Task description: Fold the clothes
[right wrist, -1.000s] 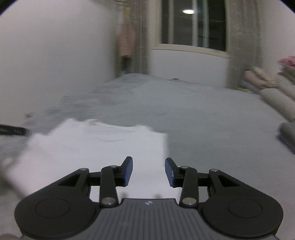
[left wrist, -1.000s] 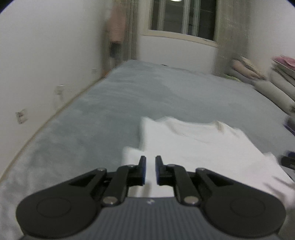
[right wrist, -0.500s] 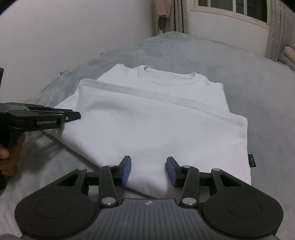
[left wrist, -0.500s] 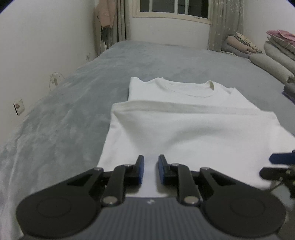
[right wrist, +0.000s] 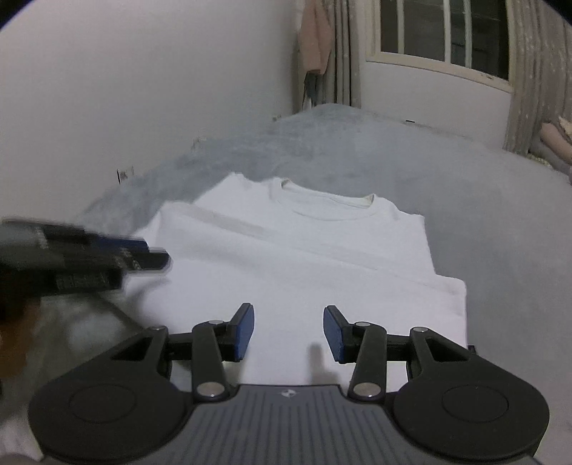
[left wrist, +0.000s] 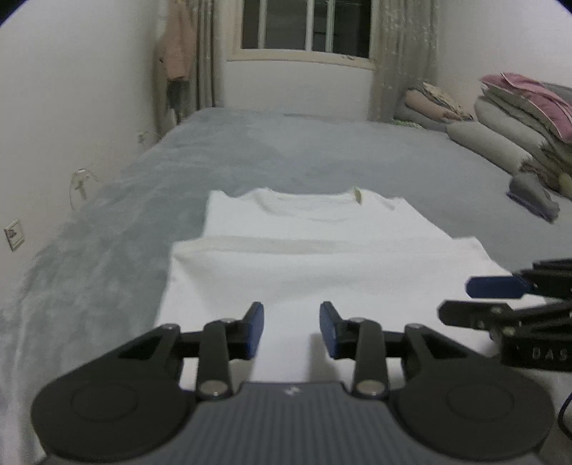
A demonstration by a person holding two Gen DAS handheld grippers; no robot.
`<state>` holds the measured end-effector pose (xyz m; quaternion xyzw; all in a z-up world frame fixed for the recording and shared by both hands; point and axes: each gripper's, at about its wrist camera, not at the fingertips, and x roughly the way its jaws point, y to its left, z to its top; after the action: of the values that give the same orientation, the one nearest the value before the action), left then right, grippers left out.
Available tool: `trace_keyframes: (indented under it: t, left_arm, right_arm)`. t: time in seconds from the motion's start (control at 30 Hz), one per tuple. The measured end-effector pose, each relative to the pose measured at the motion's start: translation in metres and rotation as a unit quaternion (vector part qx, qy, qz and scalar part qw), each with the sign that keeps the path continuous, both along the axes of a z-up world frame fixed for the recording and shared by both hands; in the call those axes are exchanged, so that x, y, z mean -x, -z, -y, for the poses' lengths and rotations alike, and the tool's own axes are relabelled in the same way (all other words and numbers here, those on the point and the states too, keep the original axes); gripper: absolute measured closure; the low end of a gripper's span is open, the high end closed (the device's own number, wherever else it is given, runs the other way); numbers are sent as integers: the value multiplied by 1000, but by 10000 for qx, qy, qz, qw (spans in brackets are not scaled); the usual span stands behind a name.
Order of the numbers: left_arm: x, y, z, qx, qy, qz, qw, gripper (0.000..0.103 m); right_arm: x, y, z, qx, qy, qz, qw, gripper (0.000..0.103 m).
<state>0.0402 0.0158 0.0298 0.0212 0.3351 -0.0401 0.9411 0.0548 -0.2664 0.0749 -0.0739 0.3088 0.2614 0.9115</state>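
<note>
1. Left wrist view: the left gripper (left wrist: 291,331) hovers over the near part of a white T-shirt (left wrist: 321,257), its blue-padded fingers (left wrist: 254,331) spread apart and holding nothing.
2. The T-shirt lies flat on a grey bed cover (left wrist: 321,153), its bottom part folded up over the body — the hem forms a band across the middle, and the neckline faces the far window (left wrist: 305,25).
3. At the right edge of the same view the right gripper (left wrist: 500,297) comes in sideways above the shirt's right side; from here its blue pad shows, but not how wide it stands.
4. Right wrist view: the right gripper (right wrist: 289,332) is released, jaws wide, with only the white T-shirt (right wrist: 304,257) beneath and nothing pinched between them.
5. The left gripper (right wrist: 143,254) appears blurred at the left of this view, over the shirt's left edge.
6. Stacked pillows and folded bedding (left wrist: 518,118) sit along the right side of the bed — well apart from the shirt.
7. A pink garment (right wrist: 314,35) hangs by the curtain (right wrist: 343,53) in the far corner.
</note>
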Motion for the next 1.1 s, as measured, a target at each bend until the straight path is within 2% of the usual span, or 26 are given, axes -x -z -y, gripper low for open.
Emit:
trace_keyframes:
  t: [0.17, 0.57, 0.73, 0.8, 0.83, 0.87, 0.93, 1.0, 1.03, 1.1]
  left_arm:
    - [-1, 0, 0, 37, 25, -38, 10000, 69]
    - [-9, 4, -14, 140, -152, -355, 9992, 67]
    - [-15, 2, -29, 103, -432, -396, 9982, 66]
    - [-17, 1, -35, 82, -557, -406, 9976, 67]
    - [-19, 0, -39, 57, -624, -411, 9972, 70]
    - [-20, 0, -42, 15, -701, -418, 9967, 71]
    - [-22, 0, -53, 146, -793, -471, 9956, 73]
    - [-22, -2, -63, 433, -839, -552, 9940, 73]
    - [-21, -3, -67, 560, -861, -588, 9930, 73]
    - [-18, -7, -74, 776, -907, -635, 9908, 73]
  right_arm:
    - [-7, 21, -5, 475, -21, -352, 9982, 59]
    - [-16, 17, 17, 510, -31, -533, 9973, 58]
    - [-22, 12, 40, 443, 239, -572, 9971, 58]
    - [-26, 12, 51, 427, 398, -632, 9963, 56]
    - [-28, 12, 56, 419, 477, -662, 9958, 50]
    - [-30, 12, 61, 411, 556, -692, 9952, 49]
    - [-33, 12, 71, 372, 680, -746, 9942, 49]
    - [-32, 10, 76, 343, 778, -751, 9935, 47]
    - [-31, 8, 78, 373, 858, -720, 9930, 43]
    - [-25, 4, 85, 215, 996, -706, 9923, 43]
